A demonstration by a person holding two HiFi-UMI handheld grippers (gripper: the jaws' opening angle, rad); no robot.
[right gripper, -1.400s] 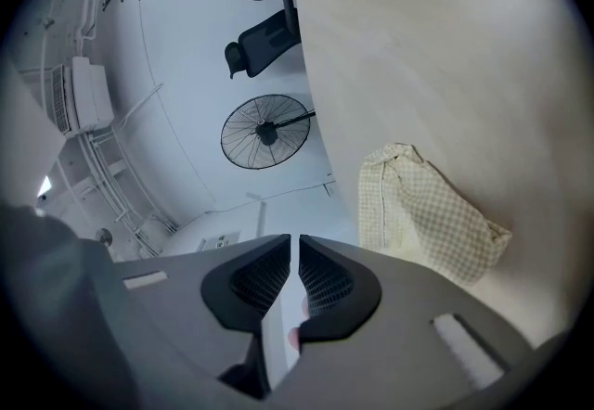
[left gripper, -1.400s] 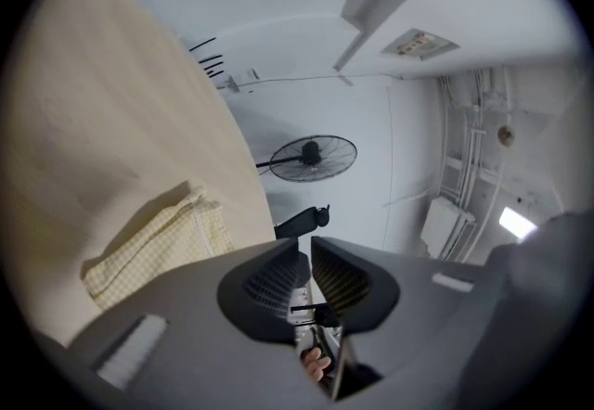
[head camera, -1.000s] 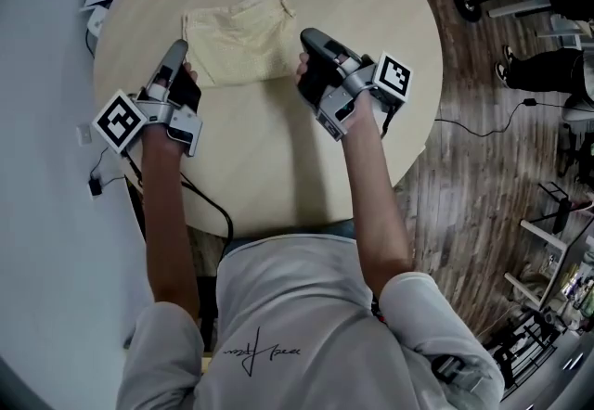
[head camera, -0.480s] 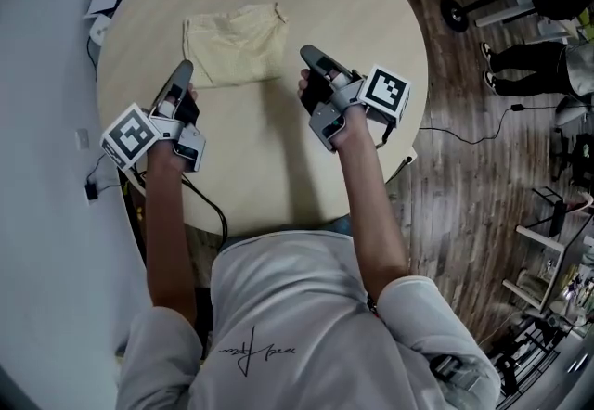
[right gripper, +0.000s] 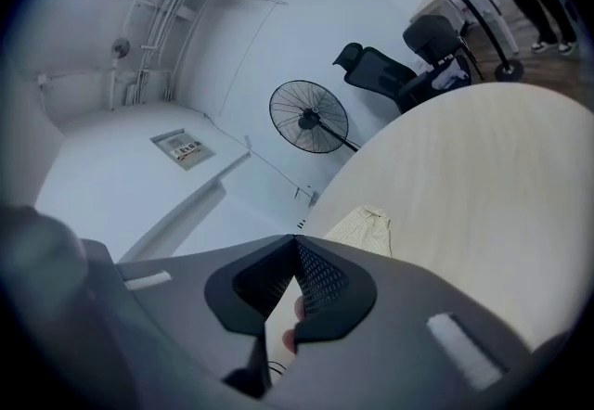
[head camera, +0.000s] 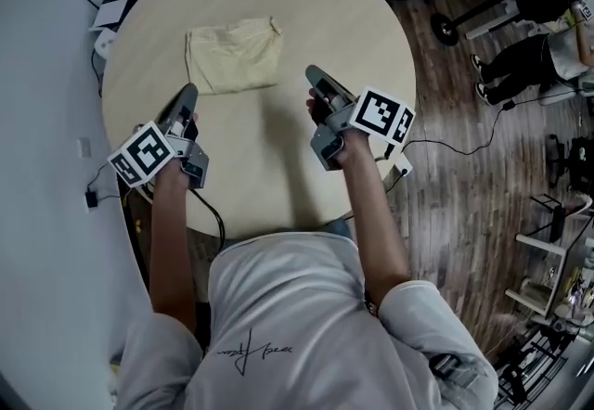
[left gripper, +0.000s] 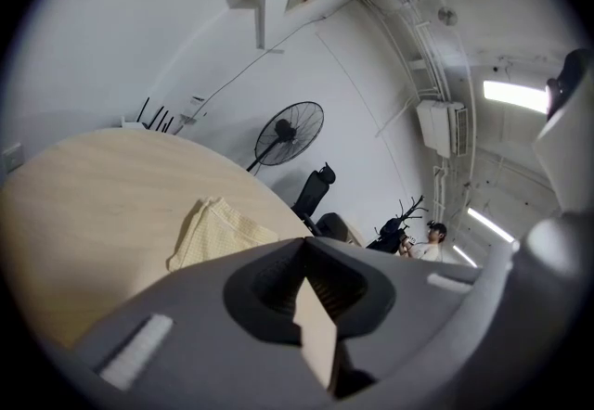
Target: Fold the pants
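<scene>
Both the left gripper [head camera: 188, 93] and the right gripper [head camera: 314, 74], jaws closed on nothing, have pulled back from the pants [head camera: 234, 56], which lie folded on the round table [head camera: 306, 0], so the folding seems finished

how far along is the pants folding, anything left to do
Done: the pants lie on the table as a compact folded bundle. In hand: nothing. The left gripper and right gripper are both shut, empty and clear of the cloth, on the person's side of it. Left: apparently nothing, beyond perhaps neatening the slightly uneven far corner.
</scene>
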